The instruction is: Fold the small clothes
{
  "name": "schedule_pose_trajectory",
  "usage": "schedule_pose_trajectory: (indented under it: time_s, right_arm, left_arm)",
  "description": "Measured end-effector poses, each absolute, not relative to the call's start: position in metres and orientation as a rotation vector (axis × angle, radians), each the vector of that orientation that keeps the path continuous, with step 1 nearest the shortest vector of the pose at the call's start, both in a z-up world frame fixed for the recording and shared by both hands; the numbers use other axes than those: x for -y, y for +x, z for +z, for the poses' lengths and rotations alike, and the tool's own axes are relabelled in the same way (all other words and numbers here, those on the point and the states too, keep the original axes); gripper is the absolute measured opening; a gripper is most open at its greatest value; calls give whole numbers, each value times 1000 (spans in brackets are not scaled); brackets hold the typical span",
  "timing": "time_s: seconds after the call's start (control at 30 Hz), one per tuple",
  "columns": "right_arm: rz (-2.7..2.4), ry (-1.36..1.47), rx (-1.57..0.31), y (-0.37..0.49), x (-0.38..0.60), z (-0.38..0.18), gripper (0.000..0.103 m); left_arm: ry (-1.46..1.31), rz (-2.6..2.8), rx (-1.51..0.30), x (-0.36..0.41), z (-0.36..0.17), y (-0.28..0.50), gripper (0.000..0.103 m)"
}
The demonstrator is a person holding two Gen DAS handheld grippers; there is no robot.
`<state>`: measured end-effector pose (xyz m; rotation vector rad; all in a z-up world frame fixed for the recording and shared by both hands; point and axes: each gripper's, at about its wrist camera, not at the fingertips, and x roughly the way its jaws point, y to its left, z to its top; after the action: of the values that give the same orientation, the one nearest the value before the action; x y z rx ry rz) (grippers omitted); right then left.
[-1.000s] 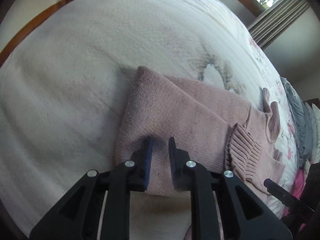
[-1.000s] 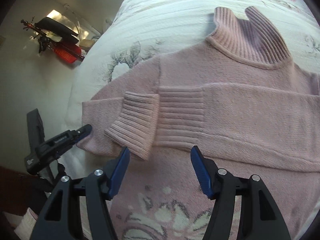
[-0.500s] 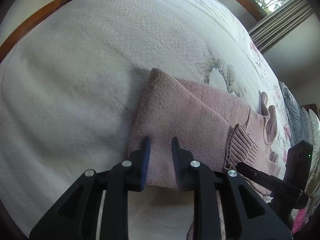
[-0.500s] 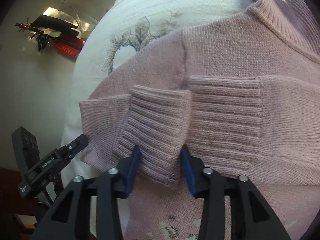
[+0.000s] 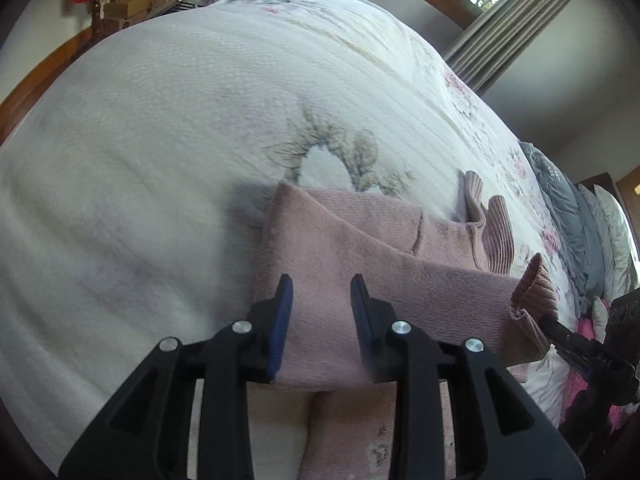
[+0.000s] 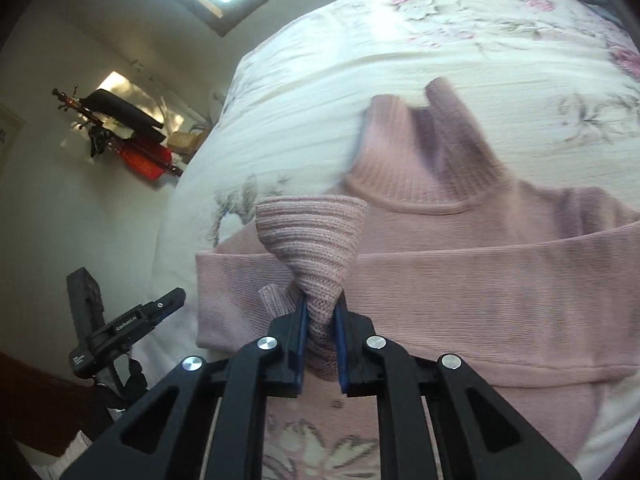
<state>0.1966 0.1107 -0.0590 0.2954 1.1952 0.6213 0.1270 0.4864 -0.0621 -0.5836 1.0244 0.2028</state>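
Right claw (image 6: pixel 320 320) clamps the ribbed cuff (image 6: pixel 316 232) of the pink knitted sweater (image 6: pixel 480 280) lying on the floral bed (image 6: pixel 440 40); left claw (image 5: pixel 321 300) is parted over its edge. The thick cuff could slip, dropping the sleeve crooked.

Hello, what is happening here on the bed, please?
A person with a claw in each hand is folding a pink sweater on a floral bedspread. The right claw is shut on a ribbed cuff and holds it raised above the sweater. The left claw is open around the sweater's folded side edge, not pinching it. The collar points away, and the sleeves are folded across the body.
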Motion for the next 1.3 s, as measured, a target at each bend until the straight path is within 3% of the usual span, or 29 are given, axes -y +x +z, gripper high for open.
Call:
schedule_pose_trajectory:
  time_s: [0.37,0.57,0.63,0.8,0.93,0.97,1.03,1.1,1.2,1.3]
  right_arm:
    - [388,257,-1282,204,-31,-127,13]
    - [321,200,-1287,199,-29,-133,32]
    - [325,215,-1242,192,-25,-119,45]
    - [442,69,-1225,188,-65,-109,54]
    - [390,-71,-1292,195,-89,-139,50]
    - [372,-69,-1311,199,-87,-146,45]
    - [345,-39,-1311,203,-75,-151,17]
    - [349,56,-1301,204,-55,-147,12]
    - [295,143,-1275,199,-17,-137,12]
    - [239,214,-1312,190,22,-140,27]
  left_arm:
    - [-448,202,-1171,-427,-113,165,30]
    - [-391,212,-1189,-420,-110,170,30]
    - [-380,204,-1160,-416,-97,168,32]
    - [-364,139,-1127,-386,-82,178,37]
    - [-319,98,-1163,-356,-97,189,37]
    - [-311,98,-1178,-352,-103,191,37]
    - [-318,101,-1211,-349,-115,191,37]
    - [-306,109,-1214,-349,-121,189,37]
    - [-296,97,-1208,-350,-122,187,39]
    - [-298,101,-1214,-352,-121,187,39]
